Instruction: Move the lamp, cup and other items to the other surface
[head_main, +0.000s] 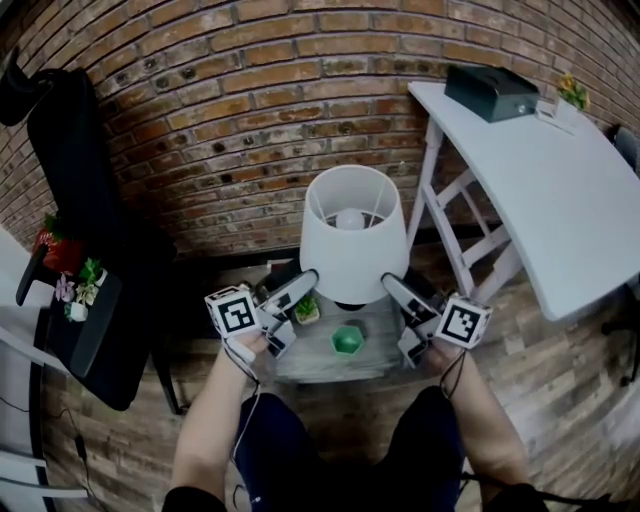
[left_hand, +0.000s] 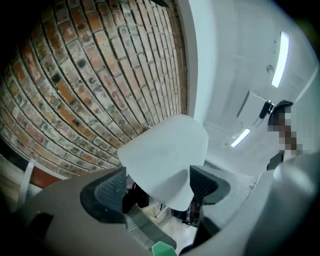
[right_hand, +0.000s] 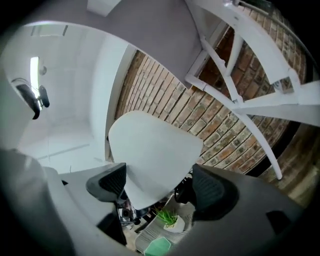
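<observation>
The white table (head_main: 560, 190) waits at two o'clock. At centre the lamp (head_main: 352, 240) stands on the low table (head_main: 300, 368), not yet lifted. The left tongs (left_hand: 157, 187) and right tongs (right_hand: 160, 186) are released, flanking its shade at nine and three. The next move is probably a gentle two-sided clench, then a lift. Beneath the lamp sit the cup (head_main: 347, 340) at six and the plant (head_main: 307, 310) at eight.

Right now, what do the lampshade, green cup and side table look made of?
Lampshade: white, matte, likely fabric or paper; even dull surface, no gloss.
Green cup: faceted, matte, ceramic or plastic, cannot tell which.
Side table: grey slatted top, looks like weathered wood, possibly a wood-look finish.
</observation>
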